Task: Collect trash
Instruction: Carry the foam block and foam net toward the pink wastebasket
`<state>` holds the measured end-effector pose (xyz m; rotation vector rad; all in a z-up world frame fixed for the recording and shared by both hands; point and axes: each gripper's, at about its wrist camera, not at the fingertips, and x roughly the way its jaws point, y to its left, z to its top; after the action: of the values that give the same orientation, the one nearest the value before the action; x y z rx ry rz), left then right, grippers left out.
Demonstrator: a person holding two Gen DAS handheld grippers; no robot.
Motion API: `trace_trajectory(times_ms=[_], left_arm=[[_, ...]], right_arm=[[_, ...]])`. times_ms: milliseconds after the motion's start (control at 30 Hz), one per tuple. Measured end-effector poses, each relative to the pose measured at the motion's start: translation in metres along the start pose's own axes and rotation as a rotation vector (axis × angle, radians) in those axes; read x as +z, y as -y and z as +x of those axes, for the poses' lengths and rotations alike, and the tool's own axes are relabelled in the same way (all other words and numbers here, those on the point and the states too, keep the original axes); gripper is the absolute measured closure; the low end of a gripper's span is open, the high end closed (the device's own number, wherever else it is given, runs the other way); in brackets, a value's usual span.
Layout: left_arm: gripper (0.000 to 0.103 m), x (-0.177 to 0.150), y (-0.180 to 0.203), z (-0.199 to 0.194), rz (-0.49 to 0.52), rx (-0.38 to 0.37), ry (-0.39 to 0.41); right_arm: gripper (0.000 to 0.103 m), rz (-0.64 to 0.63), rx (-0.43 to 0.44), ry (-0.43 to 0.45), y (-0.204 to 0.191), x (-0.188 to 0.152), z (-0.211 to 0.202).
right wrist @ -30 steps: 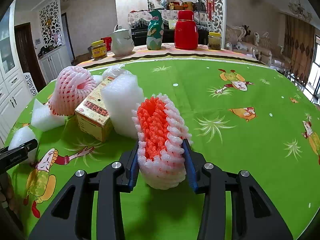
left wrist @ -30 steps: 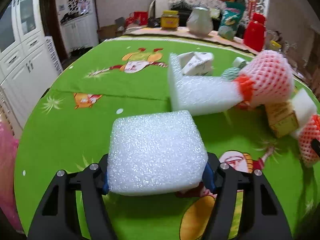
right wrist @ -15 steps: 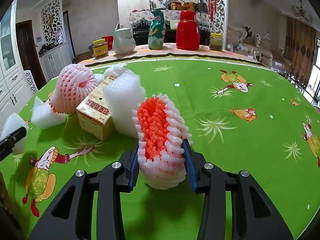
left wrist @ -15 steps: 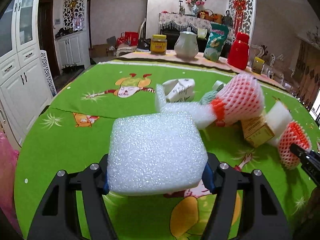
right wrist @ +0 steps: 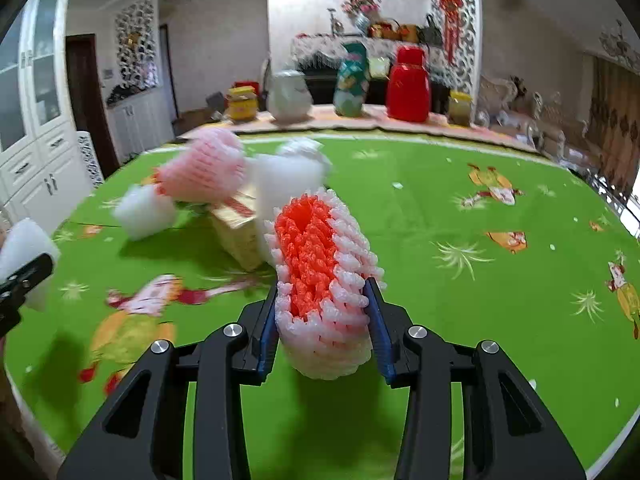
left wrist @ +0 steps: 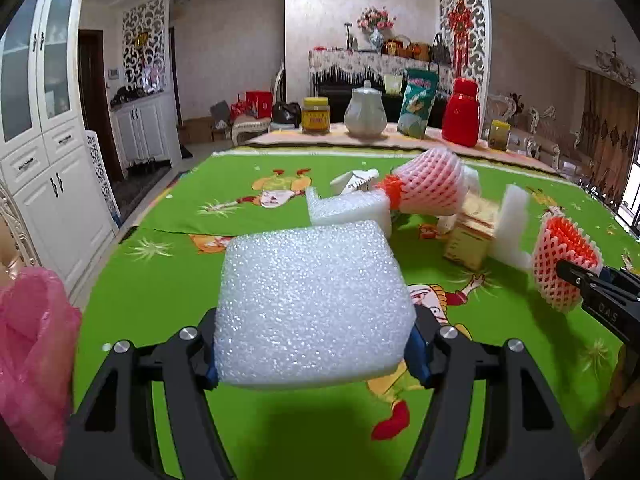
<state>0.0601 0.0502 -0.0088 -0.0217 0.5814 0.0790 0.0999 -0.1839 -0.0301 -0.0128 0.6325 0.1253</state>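
Foam fills both grips, so the step in hand reads as the carry: each piece is already off the green tablecloth [left wrist: 168, 292] and on its way to a bin. The left gripper [left wrist: 314, 354] pinches a white foam block [left wrist: 312, 304] between its blue pads, the block bulging wide above the jaws and casting a shadow on the cloth beneath. The right gripper [right wrist: 322, 330] squeezes a white-and-orange foam fruit net [right wrist: 320, 276], flattened upright between its pads and likewise clear of the table.

At the near left edge of the left wrist view hangs a pink plastic bag [left wrist: 34, 352], just beside the table rim; judging by the task, that is where both pieces belong.

Next move, as I judge it: swing the left gripper across to the bag's mouth, spread the jaws over it and let the block drop, then bring the net the same way.

More rubbish waits in a heap at the far middle of the table: another fruit net [left wrist: 430, 184], an L-shaped foam piece [left wrist: 348, 208], a small yellow carton [left wrist: 470, 240] and a white foam slab [left wrist: 512, 224].
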Motion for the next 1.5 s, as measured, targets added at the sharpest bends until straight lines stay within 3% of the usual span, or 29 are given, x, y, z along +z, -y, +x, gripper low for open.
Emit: trace_trajectory(times_ms=[333, 567, 833, 1100, 1500], left_arm=[[0.037, -0.037, -0.015, -0.07, 0.019, -0.037, 0.11], [0.037, -0.051, -0.028, -0.098, 0.031, -0.019, 0.164], [0.037, -0.064, -0.055, -0.11, 0.008, -0.022, 0.156], [0.037, -0.076, -0.083, -0.14, 0.04, 0.048, 0.205], [0.037, -0.08, -0.177, -0.186, -0.057, 0.148, 0.261]], right_arm=[[0.062, -0.049, 0.127, 0.081, -0.061, -0.025, -0.07], [0.062, -0.119, 0.159, 0.107, -0.096, -0.037, -0.078], [0.062, -0.14, 0.207, 0.108, -0.115, -0.043, -0.088], [0.062, -0.187, 0.289, 0.149, -0.157, -0.041, -0.107], [0.062, -0.262, 0.448, 0.169, -0.245, -0.048, -0.117]])
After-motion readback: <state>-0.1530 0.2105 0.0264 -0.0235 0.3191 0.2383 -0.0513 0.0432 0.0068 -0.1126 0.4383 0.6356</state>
